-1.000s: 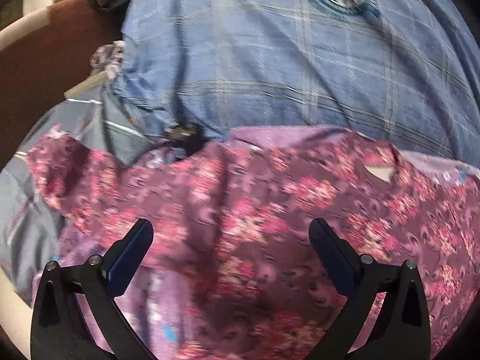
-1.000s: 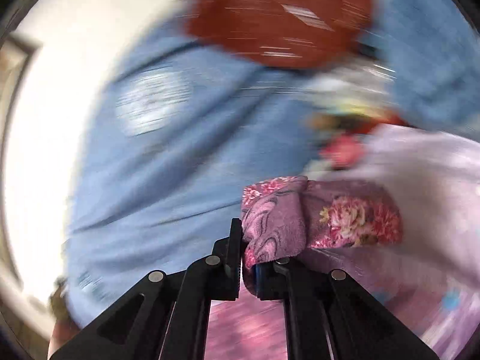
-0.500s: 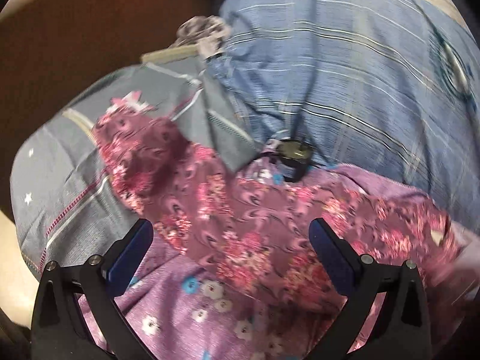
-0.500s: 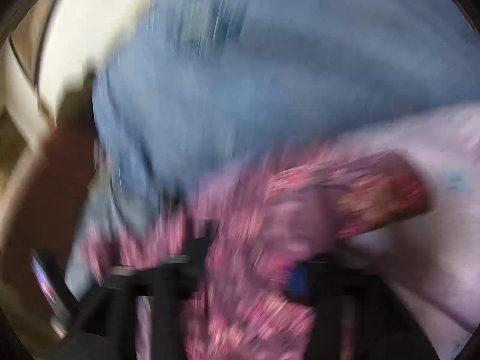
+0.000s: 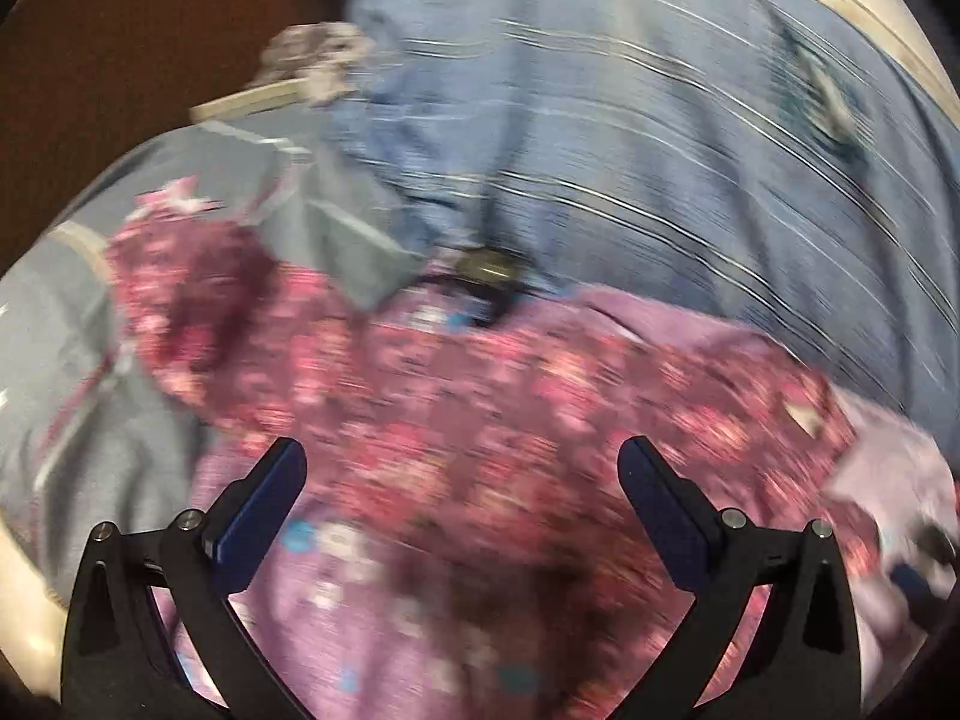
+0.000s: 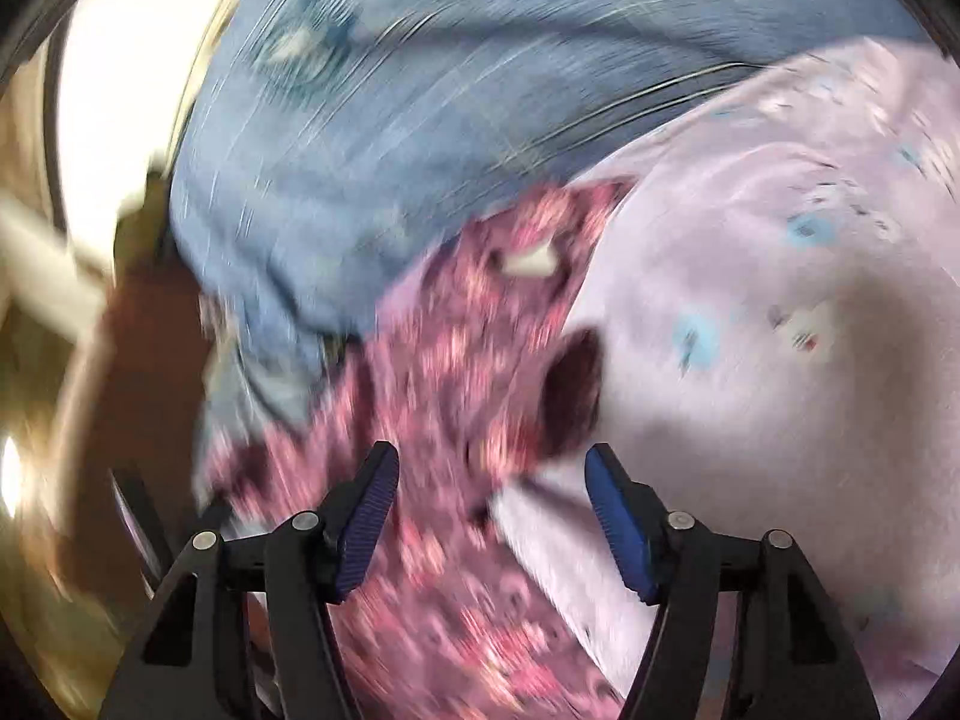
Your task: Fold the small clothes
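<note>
The floral garment (image 5: 492, 420) is a dark purple cloth printed with pink and red flowers, and it lies spread in a crumpled band across the pile, running from about 9 o'clock to 3 o'clock in the left wrist view. A small pale tag (image 5: 801, 417) shows on it toward 3 o'clock. In the right wrist view the same floral garment (image 6: 480, 372) runs as a strip from 6 o'clock up to the centre, with the pale tag (image 6: 531, 264) near its upper end and a dark fold opening just right of centre (both views are smeared by motion, so the finer print cannot be made out).

It rests on a lilac sheet (image 6: 750, 330) with small blue and white flowers, which fills 2 to 5 o'clock in the right wrist view. Beyond it, from 10 to 1 o'clock, lies a blue checked cloth (image 5: 660, 150). A grey striped cloth (image 5: 90, 330) sits at 9 o'clock in the left wrist view, and a small black object (image 5: 489, 270) lies where the blue cloth meets the garment.

The left gripper (image 5: 462, 468) points across the garment with its fingers spread wide, nothing between them. The right gripper (image 6: 489, 468) is aimed along the strip, its blue pads (image 6: 366, 516) parted and gripping nothing; the cloth lies beneath the gap.
</note>
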The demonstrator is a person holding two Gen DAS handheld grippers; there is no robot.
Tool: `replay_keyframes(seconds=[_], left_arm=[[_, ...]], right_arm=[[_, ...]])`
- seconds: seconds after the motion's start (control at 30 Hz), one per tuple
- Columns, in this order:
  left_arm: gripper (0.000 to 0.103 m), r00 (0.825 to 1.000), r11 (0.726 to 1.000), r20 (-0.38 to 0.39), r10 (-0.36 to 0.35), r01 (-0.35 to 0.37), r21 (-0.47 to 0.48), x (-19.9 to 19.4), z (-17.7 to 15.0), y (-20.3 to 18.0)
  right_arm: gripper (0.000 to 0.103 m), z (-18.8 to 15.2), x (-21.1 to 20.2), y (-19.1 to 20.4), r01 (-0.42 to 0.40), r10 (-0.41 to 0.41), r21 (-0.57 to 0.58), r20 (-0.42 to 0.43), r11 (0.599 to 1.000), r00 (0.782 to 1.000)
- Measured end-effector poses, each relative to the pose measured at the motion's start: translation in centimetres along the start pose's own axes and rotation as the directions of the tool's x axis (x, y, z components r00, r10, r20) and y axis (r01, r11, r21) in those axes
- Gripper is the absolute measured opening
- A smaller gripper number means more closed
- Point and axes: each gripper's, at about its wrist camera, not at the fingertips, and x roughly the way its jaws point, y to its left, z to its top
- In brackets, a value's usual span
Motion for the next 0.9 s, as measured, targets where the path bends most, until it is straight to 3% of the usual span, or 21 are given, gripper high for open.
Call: replay_keyframes(seconds=[0.07, 0.2, 0.27, 0.33, 0.37, 0.4, 0.47, 0.57, 0.7, 0.83, 0.9], left_arm=[[0.103, 1.0, 0.999, -0.012, -0.023, 0.023, 0.035, 0.0, -0.4, -1.4], [0.103, 0.999, 0.994, 0.008, -0.043, 0.042, 0.101, -0.3, -0.7, -3.0], [0.103, 1.0, 0.992, 0.008, -0.027, 0.026, 0.12, -0.2, -0.6, -3.1], [0.103, 1.0, 0.996, -0.002, -0.007, 0.008, 0.085, 0.3, -0.1, -2.2], [0.103, 1.0, 0.998, -0.007, 0.0, 0.0, 0.057, 0.4, 0.1, -1.6], [0.103, 1.0, 1.0, -0.008, 0.005, -0.005, 0.03, 0.5, 0.2, -1.0], [0.103, 1.0, 1.0, -0.008, 0.0, 0.0, -0.026, 0.5, 0.5, 0.2], [0.103, 0.999, 0.998, -0.028, -0.045, 0.043, -0.051, 0.7, 0.3, -0.1], [0.103, 0.99, 0.994, -0.092, -0.106, 0.106, -0.003, 1.3, -0.7, -2.5], [0.103, 0.995, 0.997, -0.069, -0.078, 0.079, 0.012, 0.5, -0.8, -3.4], [0.103, 0.998, 0.999, -0.027, -0.049, 0.049, -0.003, -0.2, -0.5, -2.9]], right_arm=[[0.052, 0.4, 1.7, -0.8, 0.037, -0.035, 0.076, -0.034, 0.996, 0.999], [0.05, 0.3, 6.3, -0.4, 0.023, -0.012, 0.168, -0.065, 0.986, 0.998], [0.05, 0.7, 7.3, 1.9, -0.115, 0.124, 0.138, -0.062, 0.984, 0.99], [0.05, 1.1, 7.2, 5.6, -0.316, 0.319, 0.068, -0.053, 0.946, 0.946], [0.049, 1.3, 6.1, 7.1, -0.37, 0.37, 0.011, -0.027, 0.929, 0.929], [0.05, 1.4, 4.7, 8.4, -0.367, 0.367, -0.066, -0.003, 0.928, 0.93], [0.052, 1.2, 4.3, 9.2, -0.284, 0.281, -0.14, -0.039, 0.949, 0.959], [0.046, -0.6, 3.0, 6.9, -0.082, 0.068, -0.198, -0.073, 0.977, 0.995], [0.04, -6.3, 2.5, 4.2, 0.011, -0.065, -0.285, -0.18, 0.958, 0.982], [0.04, -11.8, 3.9, 3.6, 0.099, -0.196, -0.419, -0.196, 0.903, 0.961], [0.04, -13.5, 4.7, 4.2, 0.139, -0.233, -0.496, -0.133, 0.857, 0.963]])
